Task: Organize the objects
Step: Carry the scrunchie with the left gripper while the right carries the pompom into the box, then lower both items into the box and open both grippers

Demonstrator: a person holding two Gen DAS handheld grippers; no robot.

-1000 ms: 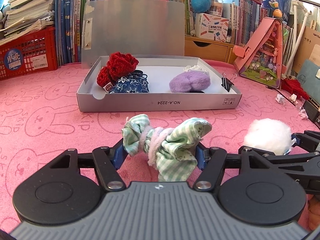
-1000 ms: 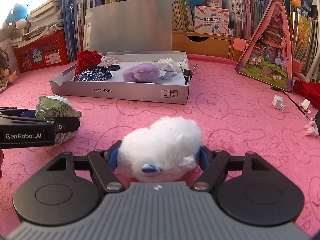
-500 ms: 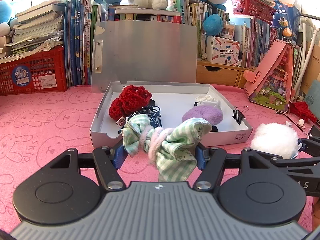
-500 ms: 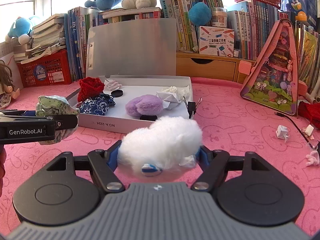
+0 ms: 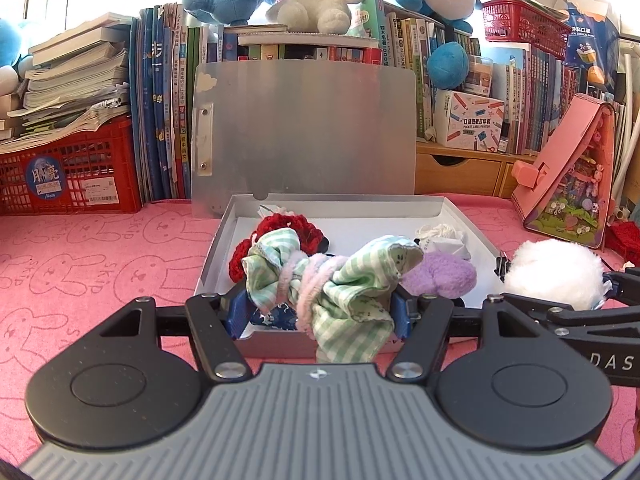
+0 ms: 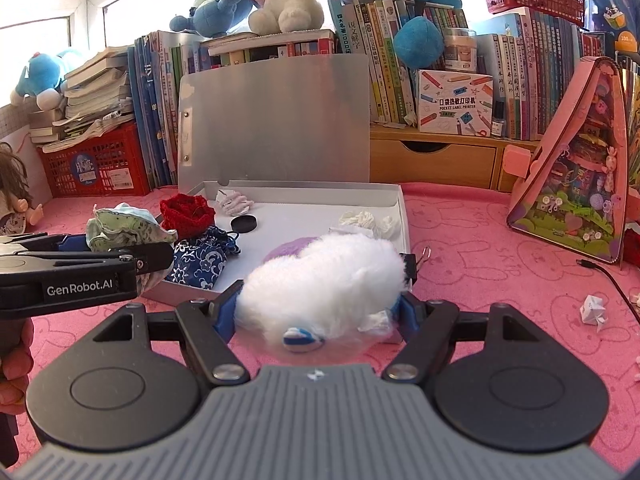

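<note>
Left tool (image 5: 320,308) is clamped tight on the green checked scrunchie (image 5: 334,280), pink band wrapped round its middle, held up over the near edge of the grey box (image 5: 468,226). Over on the right, the right tool (image 6: 316,312) has its fingers squeezed onto the white fluffy pompom (image 6: 320,280), which sits up off the pink desk (image 6: 480,280) at the box's near right corner. From the right wrist view the left tool (image 6: 132,258) shows at the left, scrunchie (image 6: 124,226) bunched in its grip just beside the box's near left corner.

Inside the box: a red knitted piece (image 6: 188,214) at the far left, a blue-and-white floral pouch (image 6: 204,260) nearer, a black round cap (image 6: 245,224) on the bare floor, a purple fluffy piece (image 5: 442,276) partly hidden behind the pompom, crumpled white paper (image 6: 368,220) at the right. A black binder clip (image 6: 414,264) pokes up at the right wall. The lid (image 6: 276,120) stands upright against the books.
</note>
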